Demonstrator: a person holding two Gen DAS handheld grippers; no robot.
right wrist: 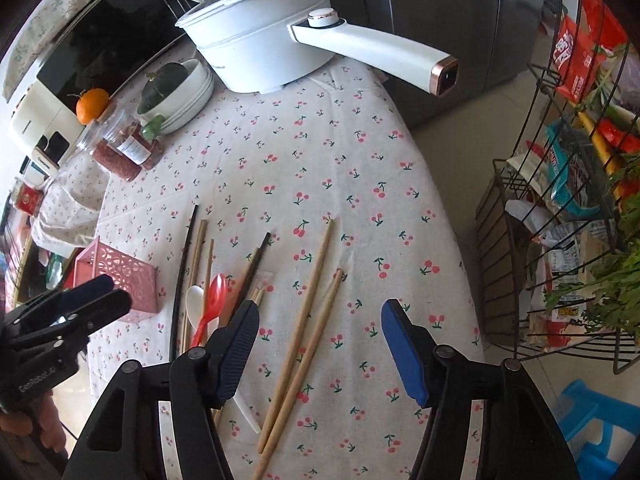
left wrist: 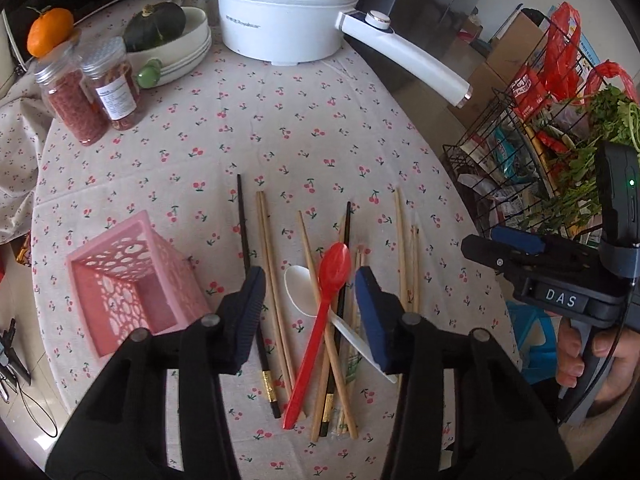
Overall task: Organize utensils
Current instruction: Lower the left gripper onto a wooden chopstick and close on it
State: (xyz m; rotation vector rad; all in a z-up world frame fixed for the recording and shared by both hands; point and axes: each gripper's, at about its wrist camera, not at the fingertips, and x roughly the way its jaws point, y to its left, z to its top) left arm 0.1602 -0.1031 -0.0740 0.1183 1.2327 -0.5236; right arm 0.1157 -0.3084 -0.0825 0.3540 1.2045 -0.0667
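Loose utensils lie on the cherry-print tablecloth: a red spoon across a white spoon, a black chopstick and several wooden chopsticks. My left gripper hovers over this pile, open, with both spoons between its fingers but its pads not touching them. A pink perforated holder stands just to its left. My right gripper is open above two wooden chopsticks at the right of the spread. The left wrist view shows the right gripper at the table's right edge, held by a hand.
A white pot with a long handle stands at the back. Two spice jars, an orange and a bowl holding a dark squash sit back left. A wire rack of groceries stands beside the table's right edge.
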